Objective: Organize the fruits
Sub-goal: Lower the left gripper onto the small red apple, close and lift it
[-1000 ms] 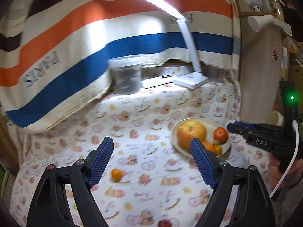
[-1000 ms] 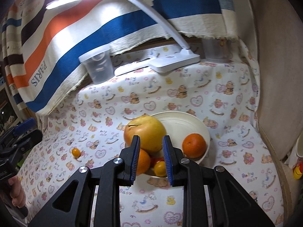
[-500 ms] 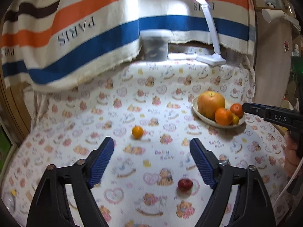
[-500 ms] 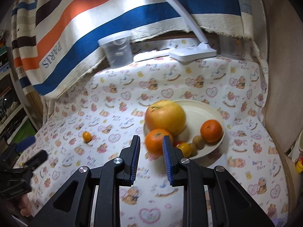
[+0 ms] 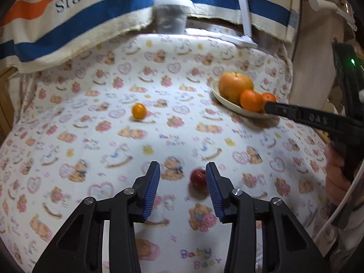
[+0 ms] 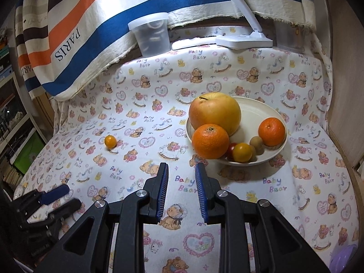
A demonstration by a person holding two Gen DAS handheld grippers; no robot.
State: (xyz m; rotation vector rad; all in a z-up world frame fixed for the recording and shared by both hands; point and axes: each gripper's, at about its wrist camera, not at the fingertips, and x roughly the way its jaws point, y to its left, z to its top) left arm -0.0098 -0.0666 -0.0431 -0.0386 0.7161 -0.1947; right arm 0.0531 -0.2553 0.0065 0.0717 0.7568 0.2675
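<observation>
Already most of the fruit sits on the plate ahead of the right gripper, whose jaws are closed on nothing; the left gripper has just been closing, its pads not yet on the small red fruit beside its right finger. Farther ahead a small orange fruit also waits on the bear-print cloth, with a clear tub, desk lamp and striped hanging behind.

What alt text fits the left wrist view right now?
The left hand-held gripper hangs over the bear-print cloth, a small red fruit beside its right finger. Farther off lie a loose small orange fruit and a plate of fruit.
</observation>
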